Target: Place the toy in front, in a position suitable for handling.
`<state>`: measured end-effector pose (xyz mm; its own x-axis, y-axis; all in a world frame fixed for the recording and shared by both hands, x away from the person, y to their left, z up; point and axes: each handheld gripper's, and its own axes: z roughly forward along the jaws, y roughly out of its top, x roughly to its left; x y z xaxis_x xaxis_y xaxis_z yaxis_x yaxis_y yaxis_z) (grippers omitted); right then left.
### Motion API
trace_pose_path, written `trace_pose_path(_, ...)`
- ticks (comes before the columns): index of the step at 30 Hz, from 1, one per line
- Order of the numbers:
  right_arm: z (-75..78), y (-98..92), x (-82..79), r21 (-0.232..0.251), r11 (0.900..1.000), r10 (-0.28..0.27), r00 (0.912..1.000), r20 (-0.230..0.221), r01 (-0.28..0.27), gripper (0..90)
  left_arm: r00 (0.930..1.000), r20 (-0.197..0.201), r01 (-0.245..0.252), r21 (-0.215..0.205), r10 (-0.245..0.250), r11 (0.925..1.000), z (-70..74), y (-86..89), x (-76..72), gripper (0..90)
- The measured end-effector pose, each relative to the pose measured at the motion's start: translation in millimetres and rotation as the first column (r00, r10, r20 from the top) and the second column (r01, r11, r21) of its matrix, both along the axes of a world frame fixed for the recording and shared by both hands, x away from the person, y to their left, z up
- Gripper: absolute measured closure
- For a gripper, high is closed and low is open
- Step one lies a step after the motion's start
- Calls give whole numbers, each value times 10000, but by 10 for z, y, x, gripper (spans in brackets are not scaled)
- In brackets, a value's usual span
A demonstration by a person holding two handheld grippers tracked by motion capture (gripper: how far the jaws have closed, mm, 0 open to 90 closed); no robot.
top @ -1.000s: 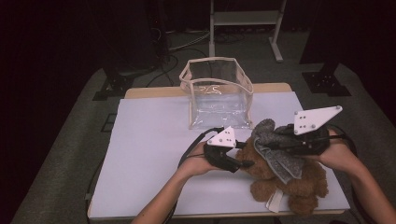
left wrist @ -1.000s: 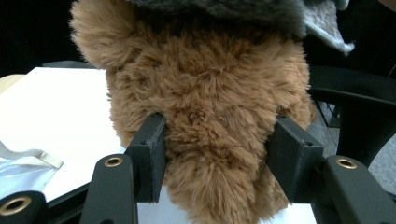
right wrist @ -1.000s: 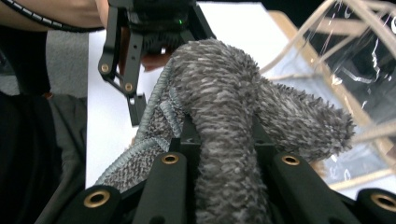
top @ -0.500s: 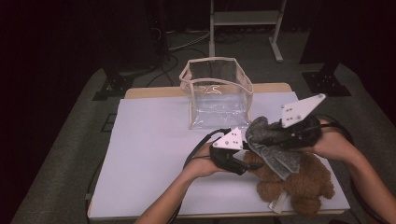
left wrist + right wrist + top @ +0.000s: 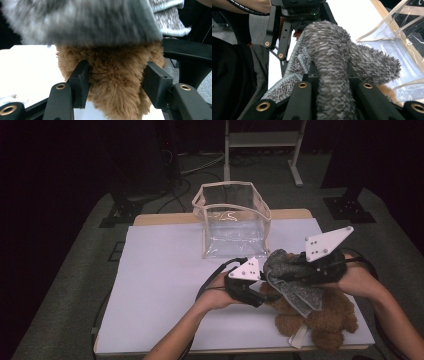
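A brown teddy bear (image 5: 327, 317) lies at the table's right front. A grey fuzzy knitted garment (image 5: 292, 285) is draped over its upper part. My left gripper (image 5: 264, 292) comes in from the left, and its jaws are shut on a brown furry part of the bear (image 5: 116, 92), just under the grey garment (image 5: 82, 22). My right gripper (image 5: 290, 276) reaches in from the right and is shut on a bunched fold of the grey garment (image 5: 332, 62). The left gripper (image 5: 299, 12) faces it from close by. Which part of the bear is pinched I cannot tell.
A clear plastic bag with a beige rim (image 5: 232, 220) stands open at the back middle of the white table (image 5: 165, 285), just behind the grippers; its wall (image 5: 392, 37) is close to the garment. Stands and cables sit on the dark floor beyond.
The right gripper with the grey garment has shifted slightly to the left over the bear. The left gripper has kept its hold and barely moved.
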<state>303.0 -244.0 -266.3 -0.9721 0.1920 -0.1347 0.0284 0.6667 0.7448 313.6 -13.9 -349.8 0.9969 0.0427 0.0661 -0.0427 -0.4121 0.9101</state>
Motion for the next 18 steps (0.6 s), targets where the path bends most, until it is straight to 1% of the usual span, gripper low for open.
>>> trace_pose_path(1, 1, -32, -2, 72, 9999, -83, 10000, -25, 83, 734, 10000, -3, -13, 10, 13, 10000, -9, 10, 2, 429)
trace_pose_path(3, 6, -178, 0, 369, 9985, -410, 9992, -12, 410, 734, 10000, -38, -29, 17, 29, 10000, -19, 17, 8, 429)
trace_pose_path(4, 3, -233, 0, 432, 9975, -551, 9985, -30, 552, 733, 10000, -62, -56, 30, 56, 10000, -23, 17, 8, 428)
trace_pose_path(6, -37, -402, 4, 722, 9926, -968, 9952, -122, 975, 733, 9999, -96, -67, 29, 67, 10000, -30, 22, 2, 427)
trace_pose_path(7, -62, -455, 4, 805, 9906, -1090, 9938, -198, 1102, 733, 10000, -49, -42, 115, 43, 9999, -35, 33, 3, 427)
trace_pose_path(10, -237, -648, -2, 1118, 9805, -1563, 9863, -528, 1614, 732, 9999, -73, -81, 243, 83, 9997, -66, 66, 0, 423)
trace_pose_path(11, -287, -683, -3, 1206, 9775, -1665, 9839, -645, 1733, 732, 9999, -113, -125, 331, 129, 9994, -86, 90, -1, 422)
trace_pose_path(12, -375, -733, -1, 1318, 9732, -1794, 9806, -792, 1886, 732, 9998, -91, -147, 462, 152, 9988, -104, 115, 1, 422)
trace_pose_path(14, -521, -787, 0, 1399, 9688, -1915, 9763, -1012, 2046, 732, 9996, -145, -251, 580, 260, 9980, -148, 169, 2, 422)
trace_pose_path(16, -669, -821, 6, 1305, 9672, -2034, 9722, -1165, 2179, 732, 9990, -240, -347, 700, 365, 9969, -197, 233, 3, 422)
trace_pose_path(18, -774, -843, 5, 1473, 9623, -2089, 9681, -1383, 2287, 732, 9982, -412, -415, 673, 443, 9969, -254, 298, 10, 424)
